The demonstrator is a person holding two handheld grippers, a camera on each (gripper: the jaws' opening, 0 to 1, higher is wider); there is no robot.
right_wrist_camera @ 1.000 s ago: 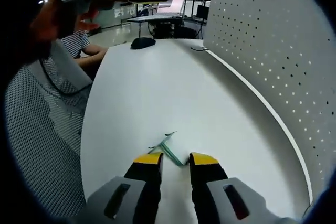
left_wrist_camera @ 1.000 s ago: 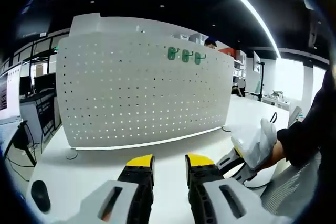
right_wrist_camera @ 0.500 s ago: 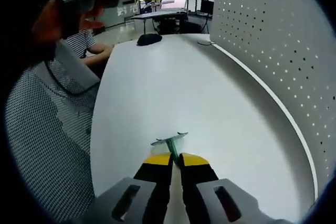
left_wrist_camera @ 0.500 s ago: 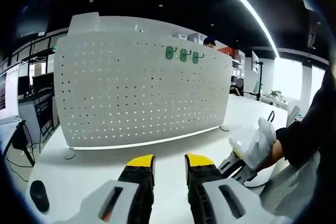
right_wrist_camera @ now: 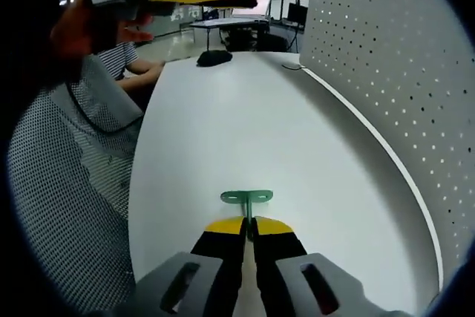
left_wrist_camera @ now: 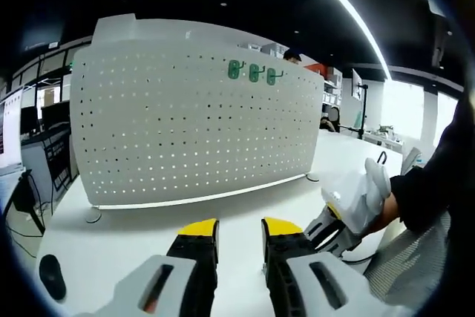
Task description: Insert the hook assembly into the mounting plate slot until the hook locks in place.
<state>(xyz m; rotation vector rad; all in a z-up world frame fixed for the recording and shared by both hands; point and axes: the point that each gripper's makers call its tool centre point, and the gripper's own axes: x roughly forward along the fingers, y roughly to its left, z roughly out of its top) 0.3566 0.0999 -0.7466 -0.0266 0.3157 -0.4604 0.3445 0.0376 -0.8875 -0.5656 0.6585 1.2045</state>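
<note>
A person at a white table [right_wrist_camera: 297,131] holds a green hook [right_wrist_camera: 247,197] pinched in the right gripper [right_wrist_camera: 249,222], whose yellow-tipped jaws are pressed together on the hook's stem, so that the flat crosspiece stands just past the tips above the tabletop. The white perforated mounting panel [left_wrist_camera: 197,124] stands upright along the table's far side, and three more green hooks [left_wrist_camera: 254,73] hang in a short row near its upper edge. In the left gripper view, the left gripper [left_wrist_camera: 239,229] hovers over the table facing the panel, its jaws parted with bare tabletop showing between them and nothing held. To its right, a white-gloved hand [left_wrist_camera: 360,198] with a dark sleeve grips the other tool low beside the table's edge. In the right gripper view the panel runs along the right side, a dark computer mouse [right_wrist_camera: 214,57] lies far down the table, and the person's checked shirt [right_wrist_camera: 67,206] fills the left, with the left gripper's yellow tip overhead
</note>
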